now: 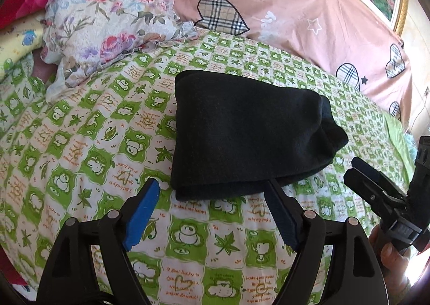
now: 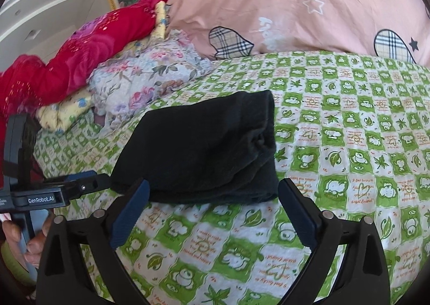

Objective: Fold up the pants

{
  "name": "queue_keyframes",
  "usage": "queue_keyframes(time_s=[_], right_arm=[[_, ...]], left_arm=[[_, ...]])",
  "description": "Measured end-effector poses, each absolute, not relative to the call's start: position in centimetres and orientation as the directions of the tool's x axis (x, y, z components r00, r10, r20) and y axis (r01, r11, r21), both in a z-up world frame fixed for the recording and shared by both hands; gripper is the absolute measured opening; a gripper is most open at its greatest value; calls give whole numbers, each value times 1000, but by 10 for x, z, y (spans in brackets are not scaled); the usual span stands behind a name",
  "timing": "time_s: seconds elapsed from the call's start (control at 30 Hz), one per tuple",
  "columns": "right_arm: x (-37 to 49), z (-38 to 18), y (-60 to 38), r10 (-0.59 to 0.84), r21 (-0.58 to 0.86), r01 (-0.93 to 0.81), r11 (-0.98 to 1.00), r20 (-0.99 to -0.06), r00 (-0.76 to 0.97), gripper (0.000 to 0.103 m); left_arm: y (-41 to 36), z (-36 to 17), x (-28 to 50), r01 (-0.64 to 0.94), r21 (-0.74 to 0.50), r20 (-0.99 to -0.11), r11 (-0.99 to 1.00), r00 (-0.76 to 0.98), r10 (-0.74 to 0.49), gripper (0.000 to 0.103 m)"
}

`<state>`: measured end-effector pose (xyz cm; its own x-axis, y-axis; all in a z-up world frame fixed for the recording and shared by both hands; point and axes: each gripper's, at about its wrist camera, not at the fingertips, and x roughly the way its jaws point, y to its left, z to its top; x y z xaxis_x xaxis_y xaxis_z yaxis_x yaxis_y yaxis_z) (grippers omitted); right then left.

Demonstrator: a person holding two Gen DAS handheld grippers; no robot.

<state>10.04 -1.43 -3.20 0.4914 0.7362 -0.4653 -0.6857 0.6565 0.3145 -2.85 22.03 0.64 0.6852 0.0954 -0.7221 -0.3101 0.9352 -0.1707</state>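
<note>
A: Where are the folded black fleece pants (image 1: pixel 242 133)?

B: On the bed's green-and-white checked cartoon sheet (image 1: pixel 88 138), near edge just ahead of both tongs.

A: The tongs?

B: Left tongs (image 1: pixel 212 189) spread apart, holding nothing; right tongs (image 2: pixel 215 187) likewise.

A: Room?

B: Bare sheet to the right; a floral ruffled pillow (image 2: pixel 150 76) and pink heart-print quilt (image 2: pixel 295 4) lie beyond.

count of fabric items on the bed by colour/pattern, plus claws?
Black folded pants: 1
Green-check bedsheet: 1
Pink heart-print quilt: 1
Floral pillow: 1
Red blanket: 1
Yellow cartoon cloth: 1
Claws, left claw and right claw: 2
Total: 8
</note>
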Motion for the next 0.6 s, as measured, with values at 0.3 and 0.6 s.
queue_keyframes(time_s=[0.3,0.6], right_arm=[[89,-34,-7,704,216,-712,669,-490,514,102],[92,-38,-4,694,203,-712,672,-508,511,103]], left_arm=[[210,9,-32,-334,-91,-707,938,685,176,83],[210,5,-31,-359,-32,-712,933,663,231,85]])
